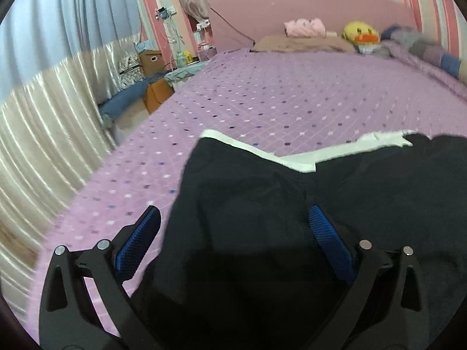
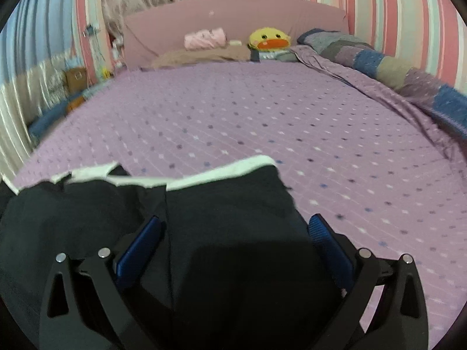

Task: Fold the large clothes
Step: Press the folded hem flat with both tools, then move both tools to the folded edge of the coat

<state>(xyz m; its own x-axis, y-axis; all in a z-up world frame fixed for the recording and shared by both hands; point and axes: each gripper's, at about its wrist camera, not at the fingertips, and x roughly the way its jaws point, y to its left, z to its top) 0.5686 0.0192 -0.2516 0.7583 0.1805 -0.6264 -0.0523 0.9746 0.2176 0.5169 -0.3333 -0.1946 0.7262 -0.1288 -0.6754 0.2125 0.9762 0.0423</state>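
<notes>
Your left wrist camera sits low and close over the black garment with white trim (image 1: 248,204), looking along its spread fingers up the purple dotted bedspread (image 1: 292,96) toward the pink headboard (image 1: 306,14), with the cream curtain at its left. Your right wrist camera faces the same way from further right. Both views share the garment, bedspread (image 2: 262,110), headboard (image 2: 233,14) and the yellow plush duck (image 1: 362,33) (image 2: 270,39).
</notes>
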